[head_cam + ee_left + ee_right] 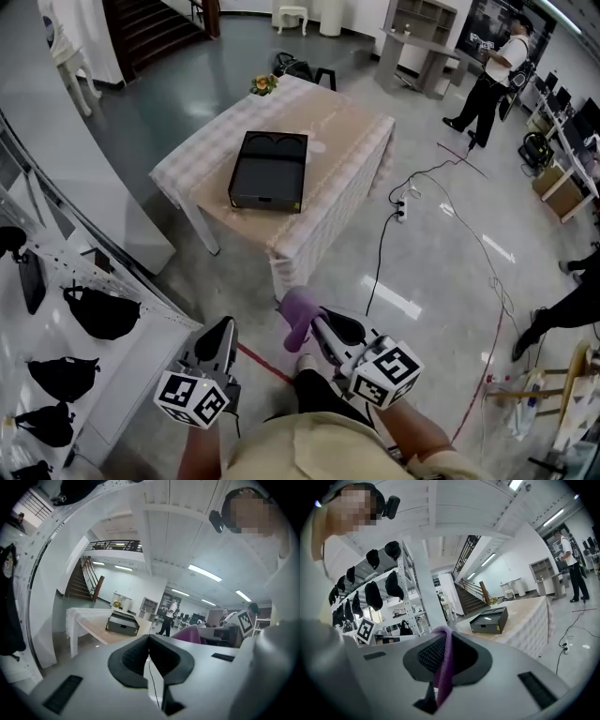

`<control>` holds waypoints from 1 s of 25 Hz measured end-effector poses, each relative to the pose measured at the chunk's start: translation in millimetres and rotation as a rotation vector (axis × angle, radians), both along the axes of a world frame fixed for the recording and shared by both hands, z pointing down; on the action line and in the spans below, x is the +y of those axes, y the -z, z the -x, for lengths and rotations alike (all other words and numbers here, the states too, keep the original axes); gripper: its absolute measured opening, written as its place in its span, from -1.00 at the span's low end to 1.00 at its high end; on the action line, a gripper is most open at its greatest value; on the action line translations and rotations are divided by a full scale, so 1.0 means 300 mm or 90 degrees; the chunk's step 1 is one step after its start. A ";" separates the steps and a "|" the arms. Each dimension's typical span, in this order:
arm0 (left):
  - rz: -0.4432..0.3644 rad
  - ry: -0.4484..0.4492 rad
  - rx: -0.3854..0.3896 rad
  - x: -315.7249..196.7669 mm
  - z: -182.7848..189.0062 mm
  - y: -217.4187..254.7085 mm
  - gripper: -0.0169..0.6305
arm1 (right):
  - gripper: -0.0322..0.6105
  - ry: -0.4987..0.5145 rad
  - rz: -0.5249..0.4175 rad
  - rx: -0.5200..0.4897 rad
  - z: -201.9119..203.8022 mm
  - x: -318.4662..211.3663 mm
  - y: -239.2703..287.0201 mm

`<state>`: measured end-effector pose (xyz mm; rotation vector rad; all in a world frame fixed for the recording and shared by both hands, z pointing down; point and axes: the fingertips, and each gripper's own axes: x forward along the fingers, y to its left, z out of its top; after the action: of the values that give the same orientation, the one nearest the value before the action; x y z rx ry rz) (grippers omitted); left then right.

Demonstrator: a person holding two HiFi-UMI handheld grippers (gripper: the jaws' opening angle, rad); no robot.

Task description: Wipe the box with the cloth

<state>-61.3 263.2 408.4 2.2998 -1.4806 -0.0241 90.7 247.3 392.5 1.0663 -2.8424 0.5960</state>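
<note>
A flat black box point(269, 171) lies on a table point(347, 127) covered with a pale checked cloth, well ahead of me. It also shows far off in the left gripper view point(123, 623) and in the right gripper view point(490, 619). My right gripper point(302, 323) is shut on a purple cloth point(297, 312), which hangs pinched between the pads point(443, 665). The left gripper point(222, 339) is shut with nothing in it point(149, 654). Both are held close to my body, short of the table.
White shelving point(66, 309) with black caps point(101, 311) stands at my left. A cable and power strip point(401, 211) trail over the floor right of the table. A person point(492, 80) stands at the far right. Red tape point(267, 364) marks the floor near my feet.
</note>
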 end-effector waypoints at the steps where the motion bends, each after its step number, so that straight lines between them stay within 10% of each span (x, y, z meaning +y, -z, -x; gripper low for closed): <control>1: 0.000 -0.005 -0.007 -0.033 -0.012 -0.002 -0.90 | -0.76 0.004 0.000 0.000 -0.008 -0.033 0.001; 25: -0.020 0.034 -0.083 -0.644 -0.039 0.035 -0.89 | -0.76 0.038 -0.072 -0.030 -0.042 -0.649 0.121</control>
<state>-49.7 70.0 397.7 2.3263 -1.6159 0.0900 103.3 52.7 356.1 0.9904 -2.9686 0.4681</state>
